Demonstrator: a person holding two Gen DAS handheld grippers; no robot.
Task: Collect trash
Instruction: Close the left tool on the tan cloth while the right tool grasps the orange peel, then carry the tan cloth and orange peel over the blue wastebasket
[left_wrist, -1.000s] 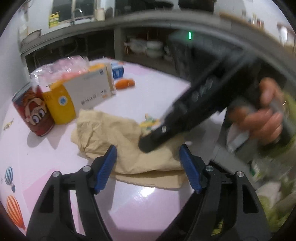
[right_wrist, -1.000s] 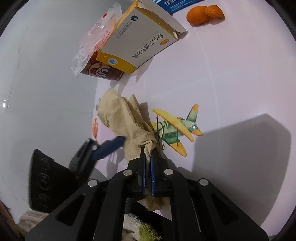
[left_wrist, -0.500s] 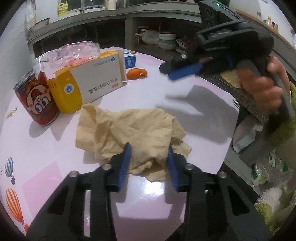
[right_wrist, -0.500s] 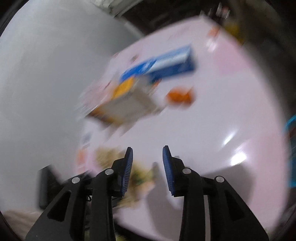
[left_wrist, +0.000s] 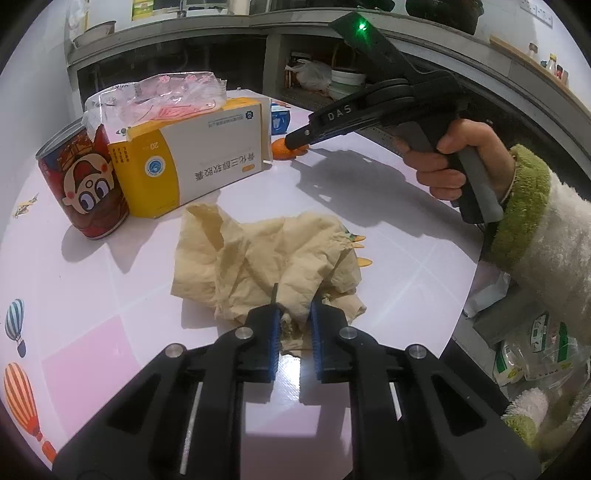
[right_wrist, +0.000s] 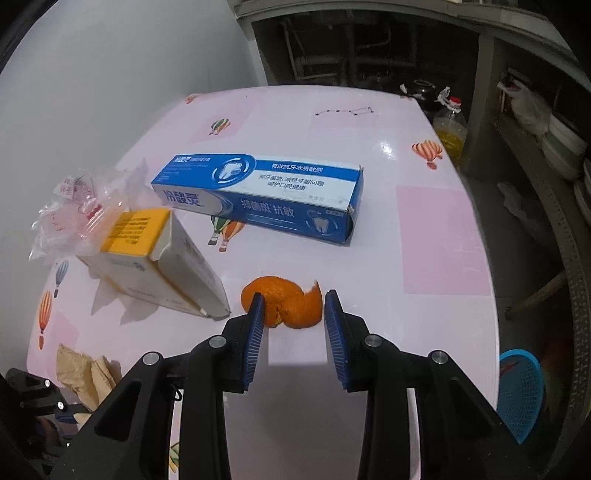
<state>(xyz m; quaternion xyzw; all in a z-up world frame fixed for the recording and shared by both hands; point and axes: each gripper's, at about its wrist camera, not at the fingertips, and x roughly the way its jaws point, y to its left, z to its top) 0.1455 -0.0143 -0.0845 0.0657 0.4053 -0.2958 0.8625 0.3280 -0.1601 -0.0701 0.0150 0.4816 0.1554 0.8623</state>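
Note:
A crumpled tan paper towel (left_wrist: 266, 254) lies on the pink table (left_wrist: 92, 280). My left gripper (left_wrist: 293, 314) is shut on its near edge. It also shows in the right wrist view (right_wrist: 86, 373) at lower left. An orange peel (right_wrist: 286, 302) lies mid-table. My right gripper (right_wrist: 293, 306) is open, with its fingers on either side of the peel. In the left wrist view the right gripper (left_wrist: 295, 142) sits at the peel (left_wrist: 282, 149).
A red cartoon can (left_wrist: 85, 184), a yellow-white medicine box (left_wrist: 195, 162) and a clear plastic bag (left_wrist: 159, 96) stand at the left. A blue toothpaste box (right_wrist: 262, 195) lies beyond the peel. A blue basket (right_wrist: 521, 395) sits on the floor to the right.
My left gripper has closed onto the paper towel. My right gripper has let go of the towel, opened, and moved out across the table to the orange peel.

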